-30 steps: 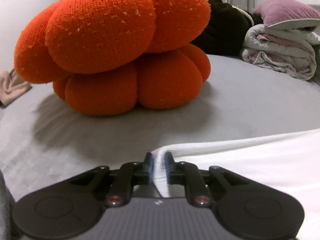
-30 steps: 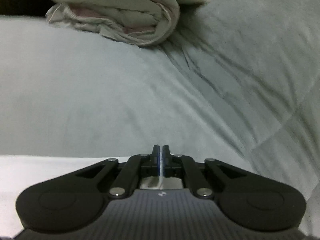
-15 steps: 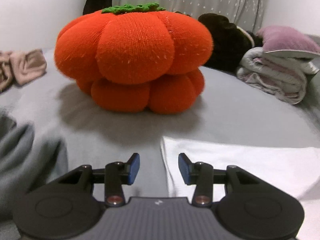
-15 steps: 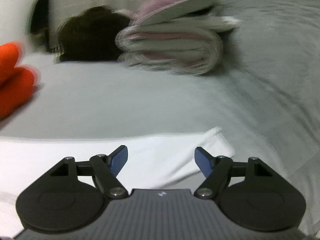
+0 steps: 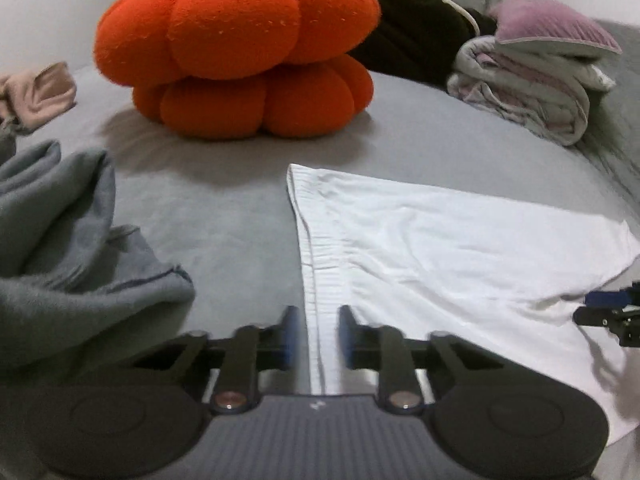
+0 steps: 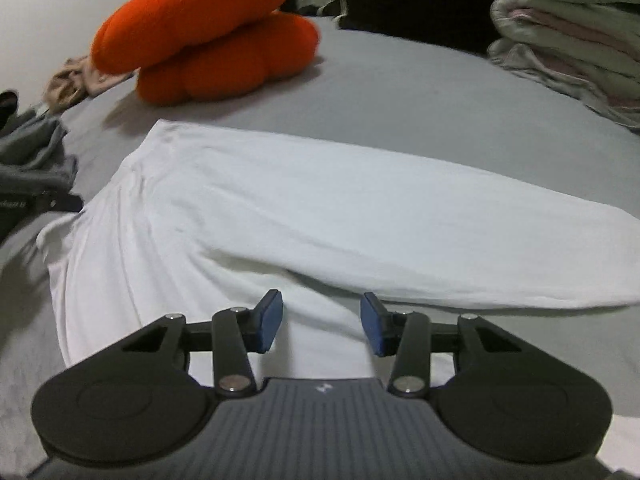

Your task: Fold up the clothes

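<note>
Jaws of both grippers apart, white garment (image 6: 320, 216) on grey bed (image 5: 420, 128)

The white garment (image 5: 440, 248) in the middle of the left wrist view is smooth, matt cloth with a finely ribbed band along its left edge. The bed sheet (image 5: 224, 216) under it looks like soft, matt grey fabric. At upper centre the orange pumpkin cushion (image 5: 240, 48) has a coarse, fuzzy knit surface. The grey garment (image 5: 60, 240) at left looks thick and fleecy. At the bottom, the left gripper (image 5: 314, 336) is matt black plastic with a ribbed grey body, blue pads (image 5: 290, 338) and small shiny metal pins. The right gripper (image 6: 321, 322) looks the same.
</note>
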A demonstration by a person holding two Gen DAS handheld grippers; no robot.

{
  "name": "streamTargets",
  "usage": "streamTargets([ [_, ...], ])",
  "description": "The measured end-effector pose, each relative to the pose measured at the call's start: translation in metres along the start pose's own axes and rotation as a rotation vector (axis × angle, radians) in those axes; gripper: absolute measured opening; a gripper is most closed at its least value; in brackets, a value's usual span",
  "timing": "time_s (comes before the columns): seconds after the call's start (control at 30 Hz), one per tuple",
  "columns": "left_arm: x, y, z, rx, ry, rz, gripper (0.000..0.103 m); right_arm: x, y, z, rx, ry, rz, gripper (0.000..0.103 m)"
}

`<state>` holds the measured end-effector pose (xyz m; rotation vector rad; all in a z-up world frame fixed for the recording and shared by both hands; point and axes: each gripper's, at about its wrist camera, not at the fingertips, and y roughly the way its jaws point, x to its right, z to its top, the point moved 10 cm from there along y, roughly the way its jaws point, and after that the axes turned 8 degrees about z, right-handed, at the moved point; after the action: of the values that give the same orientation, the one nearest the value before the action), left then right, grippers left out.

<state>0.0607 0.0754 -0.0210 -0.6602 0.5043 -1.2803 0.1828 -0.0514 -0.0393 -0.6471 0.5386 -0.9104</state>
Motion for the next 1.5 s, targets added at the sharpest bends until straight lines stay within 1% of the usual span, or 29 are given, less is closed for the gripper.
streamTargets([
  [0.1,0.003,-0.005,0.002,0.006,-0.002,-0.019,0.009,-0.004,0.012,0.001,-0.013,-0.017,0.03,0.046],
  [0.17,0.005,-0.005,0.001,-0.006,0.001,-0.028,0.009,-0.006,0.018,0.005,-0.018,-0.024,0.03,0.046],
  [0.27,0.005,0.0,-0.004,-0.031,0.022,-0.012,0.01,-0.011,0.018,0.008,-0.024,-0.015,0.055,0.047],
  [0.37,0.006,0.005,-0.007,-0.039,0.049,0.007,0.01,-0.013,0.018,0.006,-0.041,0.012,0.054,0.047],
  [0.4,0.006,0.007,-0.009,-0.042,0.059,0.014,0.009,-0.013,0.018,0.005,-0.047,0.02,0.054,0.046],
  [0.43,0.007,0.008,-0.01,-0.045,0.068,0.02,0.004,-0.014,0.017,0.004,-0.05,0.014,0.059,0.031],
  [0.47,0.007,0.01,-0.01,-0.046,0.077,0.029,0.002,-0.015,0.016,0.002,-0.053,0.008,0.063,0.003],
  [0.53,0.004,0.01,-0.009,-0.045,0.085,0.047,0.0,-0.018,0.012,-0.002,-0.058,-0.03,0.068,0.004],
  [0.57,0.002,0.008,-0.008,-0.047,0.082,0.052,0.0,-0.02,0.009,-0.001,-0.055,-0.058,0.054,0.004],
  [0.63,-0.002,0.007,-0.008,-0.049,0.088,0.062,0.0,-0.022,-0.002,0.004,-0.026,-0.06,0.055,0.004],
  [0.73,-0.009,0.009,-0.009,-0.064,0.075,0.068,0.0,-0.025,-0.02,0.009,0.01,-0.044,0.093,0.004],
  [0.83,-0.014,0.006,-0.006,-0.062,0.041,0.05,0.0,-0.026,-0.023,0.001,-0.012,-0.009,0.148,0.004],
  [0.9,-0.015,0.005,-0.005,-0.058,0.042,0.046,0.0,-0.022,-0.021,-0.005,-0.026,0.028,0.177,0.005],
  [0.93,-0.015,0.005,-0.005,-0.059,0.042,0.043,0.0,-0.019,-0.02,-0.006,-0.027,0.035,0.165,0.006],
  [1.0,-0.015,0.006,-0.005,-0.07,0.019,0.023,0.0,-0.013,-0.018,-0.006,-0.029,0.046,0.139,0.009],
  [1.03,-0.015,0.005,-0.005,-0.075,0.003,0.01,0.001,-0.01,-0.019,-0.005,-0.022,0.029,0.109,0.014],
  [1.07,-0.015,0.004,-0.005,-0.078,-0.013,-0.003,0.001,-0.008,-0.02,-0.003,-0.014,0.014,0.081,0.014],
  [1.13,-0.015,0.0,-0.005,-0.081,-0.035,-0.02,0.004,-0.008,-0.025,0.001,0.016,0.012,0.088,0.015],
  [1.2,-0.015,-0.005,-0.006,-0.081,-0.036,-0.023,0.005,-0.01,-0.03,0.002,0.037,0.012,0.111,0.018],
  [1.23,-0.015,-0.006,-0.007,-0.081,-0.035,-0.02,0.006,-0.011,-0.028,0.003,0.034,0.006,0.11,0.026],
  [1.27,-0.015,-0.005,-0.008,-0.085,-0.035,-0.02,0.006,-0.013,-0.026,0.003,0.031,0.001,0.109,0.037],
  [1.3,-0.014,-0.003,-0.01,-0.093,-0.035,-0.022,0.006,-0.015,-0.021,0.002,0.024,-0.001,0.112,0.039],
  [1.37,-0.013,0.001,-0.014,-0.109,-0.035,-0.027,0.006,-0.018,-0.01,0.003,0.012,0.004,0.121,0.039],
  [1.43,-0.01,0.003,-0.016,-0.11,-0.014,-0.023,0.006,-0.02,0.002,0.005,0.003,0.036,0.144,0.039],
  [1.47,-0.008,0.003,-0.016,-0.107,0.0,-0.018,0.006,-0.021,0.008,0.007,-0.001,0.054,0.158,0.039],
  [1.5,-0.007,0.003,-0.016,-0.102,0.016,-0.011,0.006,-0.023,0.011,0.009,0.005,0.083,0.189,0.039],
])
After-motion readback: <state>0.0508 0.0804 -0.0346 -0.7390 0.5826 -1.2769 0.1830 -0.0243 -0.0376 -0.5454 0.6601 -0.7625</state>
